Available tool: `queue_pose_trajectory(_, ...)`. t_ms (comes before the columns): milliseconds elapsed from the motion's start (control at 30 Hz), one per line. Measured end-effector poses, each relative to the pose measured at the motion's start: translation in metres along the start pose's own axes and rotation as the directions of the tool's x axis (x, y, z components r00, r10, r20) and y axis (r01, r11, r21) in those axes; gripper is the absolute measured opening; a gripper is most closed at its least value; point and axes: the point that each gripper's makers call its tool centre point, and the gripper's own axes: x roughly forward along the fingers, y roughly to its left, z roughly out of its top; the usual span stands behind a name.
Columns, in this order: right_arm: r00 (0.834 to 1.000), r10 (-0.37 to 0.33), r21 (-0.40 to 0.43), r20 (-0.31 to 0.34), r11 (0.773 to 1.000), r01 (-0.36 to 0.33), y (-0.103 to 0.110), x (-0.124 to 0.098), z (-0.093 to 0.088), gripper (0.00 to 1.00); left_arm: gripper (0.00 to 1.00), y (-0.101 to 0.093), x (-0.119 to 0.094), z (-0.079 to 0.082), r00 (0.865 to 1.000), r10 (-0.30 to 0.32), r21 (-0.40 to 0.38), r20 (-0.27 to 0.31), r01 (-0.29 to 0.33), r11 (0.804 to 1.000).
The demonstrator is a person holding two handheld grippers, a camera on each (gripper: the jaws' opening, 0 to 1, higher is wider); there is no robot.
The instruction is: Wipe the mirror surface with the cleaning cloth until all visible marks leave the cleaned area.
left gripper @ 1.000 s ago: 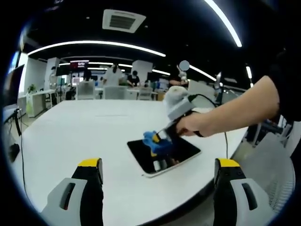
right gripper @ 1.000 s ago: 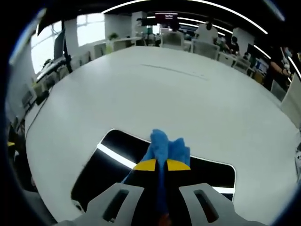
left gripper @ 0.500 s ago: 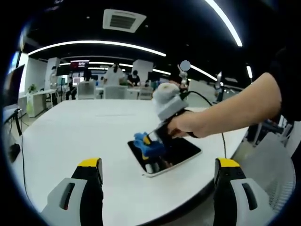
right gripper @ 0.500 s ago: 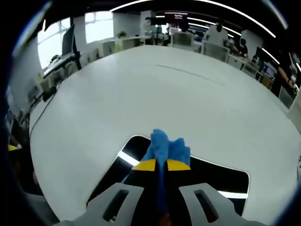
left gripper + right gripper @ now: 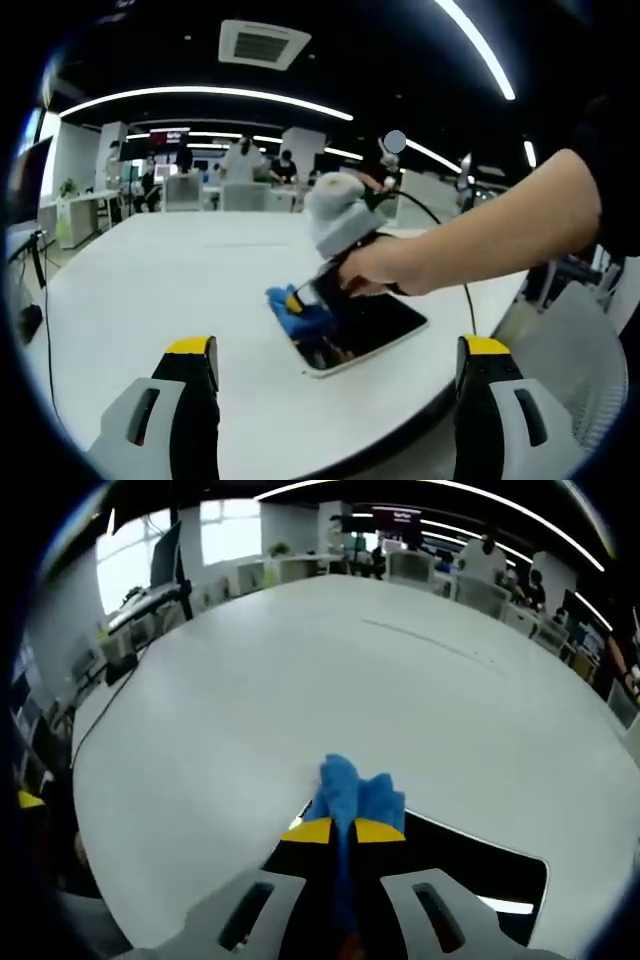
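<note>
White table (image 5: 250,680): right tool (image 5: 343,832) pinches blue cloth (image 5: 352,792) seemingly on mirror (image 5: 480,870); left tool (image 5: 337,350) spread.

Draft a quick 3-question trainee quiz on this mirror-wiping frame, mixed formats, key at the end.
1. True or false: the right gripper is shut on the blue cloth.
2. Which end of the mirror is the cloth on, in the left gripper view? A) its left end B) its right end C) off the mirror, on the table
3. Fill in: the left gripper hangs over the table's near edge with its jaws ____.

Key: 1 true; 2 A; 3 open
</note>
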Motion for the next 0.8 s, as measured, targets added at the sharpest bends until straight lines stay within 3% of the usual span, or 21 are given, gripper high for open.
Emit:
queue_pose_trajectory(333, 1.0, -0.01, -0.02, -0.018, 1.0, 0.009, 0.008, -0.005, -0.003, 0.01, 0.99, 0.0, 0.0, 0.0, 1.0, 0.001, 0.001, 0.0, -0.001, 1.0)
queue_pose_trajectory(467, 1.0, -0.012, -0.093, -0.022, 0.996, 0.01, 0.009, -0.007, -0.003, 0.0, 0.99, 0.0, 0.0, -0.001, 1.0, 0.001, -0.001, -0.003, -0.001, 1.0)
queue_pose_trajectory(800, 0.999, 0.03, -0.111, -0.032, 0.993, -0.033, 0.017, -0.014, -0.008, 0.0, 0.99, -0.001, 0.0, 0.0, 1.0, 0.001, -0.001, 0.0, -0.001, 1.0)
